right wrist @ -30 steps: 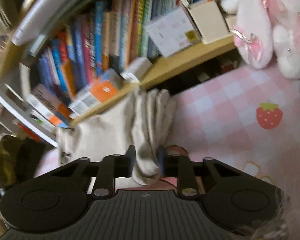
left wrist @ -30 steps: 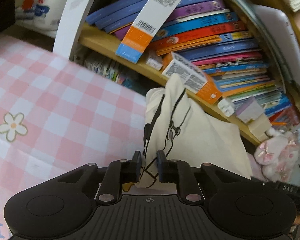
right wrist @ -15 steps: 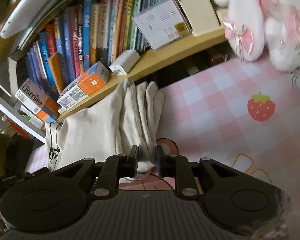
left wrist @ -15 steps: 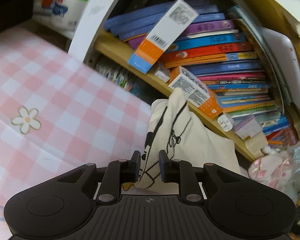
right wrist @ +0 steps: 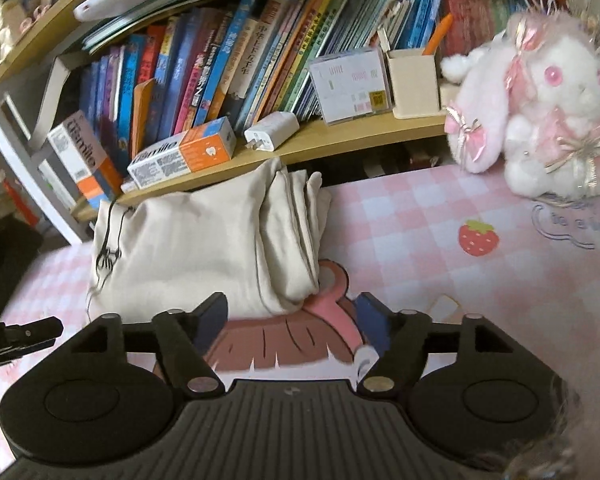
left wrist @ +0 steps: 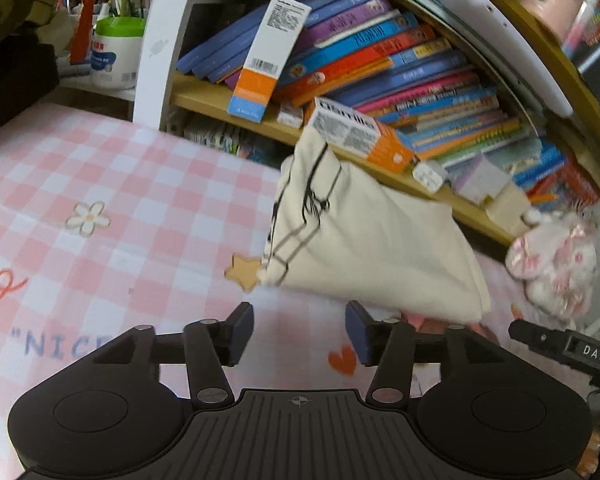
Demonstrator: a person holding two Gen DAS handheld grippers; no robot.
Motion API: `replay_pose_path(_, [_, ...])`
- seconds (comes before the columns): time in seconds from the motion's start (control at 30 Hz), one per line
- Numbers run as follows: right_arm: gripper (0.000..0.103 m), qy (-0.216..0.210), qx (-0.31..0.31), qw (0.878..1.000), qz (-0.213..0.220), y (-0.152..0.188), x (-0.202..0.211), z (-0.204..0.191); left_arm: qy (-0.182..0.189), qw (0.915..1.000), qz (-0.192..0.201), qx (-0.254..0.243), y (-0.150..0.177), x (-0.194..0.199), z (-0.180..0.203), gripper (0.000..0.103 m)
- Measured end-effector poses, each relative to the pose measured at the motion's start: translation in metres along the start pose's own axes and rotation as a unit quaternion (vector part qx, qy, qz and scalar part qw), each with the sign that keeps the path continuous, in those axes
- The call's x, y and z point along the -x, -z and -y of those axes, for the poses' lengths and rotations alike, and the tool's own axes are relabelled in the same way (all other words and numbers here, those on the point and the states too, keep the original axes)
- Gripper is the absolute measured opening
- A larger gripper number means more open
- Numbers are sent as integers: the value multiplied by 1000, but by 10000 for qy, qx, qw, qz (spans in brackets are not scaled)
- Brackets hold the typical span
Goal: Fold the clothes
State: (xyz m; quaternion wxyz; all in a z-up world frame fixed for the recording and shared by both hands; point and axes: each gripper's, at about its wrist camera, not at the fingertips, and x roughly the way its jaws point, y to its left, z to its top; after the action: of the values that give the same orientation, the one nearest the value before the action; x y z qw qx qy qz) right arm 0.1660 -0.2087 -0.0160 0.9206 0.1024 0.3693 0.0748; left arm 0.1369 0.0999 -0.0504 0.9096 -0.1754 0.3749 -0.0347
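Cream folded cotton garment with black line print (left wrist: pixel 364 248) lies on the pink checked table (left wrist: pixel 112 196), just ahead of the left gripper (left wrist: pixel 299 332), whose jaws stand wide apart, empty. Right view: right gripper (right wrist: pixel 291 320) likewise spread, garment just beyond. Half a second ago both pinched it.

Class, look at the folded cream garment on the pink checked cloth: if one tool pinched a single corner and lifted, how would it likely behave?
The folded cream garment is soft fabric, so it would probably droop and come unfolded. Several loose layers show at its right edge; they would likely slip apart. It looks light, so a push should slide it along the pink checked cloth, perhaps bunching.
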Motion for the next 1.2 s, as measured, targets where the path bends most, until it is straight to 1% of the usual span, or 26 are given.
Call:
replay_pose_path(0.07, [79,56,56,10000,2,7,8,-5,-99,9999,6,-110,8,7,5,57])
replay_pose_path(0.1, [80,82,82,9999,3,11,12,-7,-164,9997,22,-186,12,10,8,65])
replay_pose_path(0.13, [83,108,108,9999,5,14,15,-9,-229,9994,37,-262,16,14,10,71])
replay_pose_path(0.2, [86,173,154,9997,3,23,23,-14,-337,9985,71,-417,24,21,15,72])
replay_pose_path(0.3, [89,292,252,9993,-25,38,33,-22,-446,9969,126,-632,35,30,22,76])
replay_pose_path(0.4, [93,477,352,9982,-34,52,42,-30,-537,9958,174,-727,45,39,26,80])
replay_pose_path(0.57, [100,644,444,9969,-4,72,57,-37,-712,9926,252,-951,59,53,31,86])
replay_pose_path(0.63, [101,699,450,9965,31,79,64,-40,-708,9929,243,-928,62,59,31,88])
replay_pose_path(0.7, [103,735,438,9963,52,84,68,-43,-714,9930,244,-904,65,63,30,94])
replay_pose_path(0.93, [103,723,461,9963,100,100,80,-54,-825,9919,177,-948,77,68,29,95])
replay_pose_path(1.2, [103,746,411,9962,162,106,86,-60,-836,9910,221,-1018,80,75,29,99])
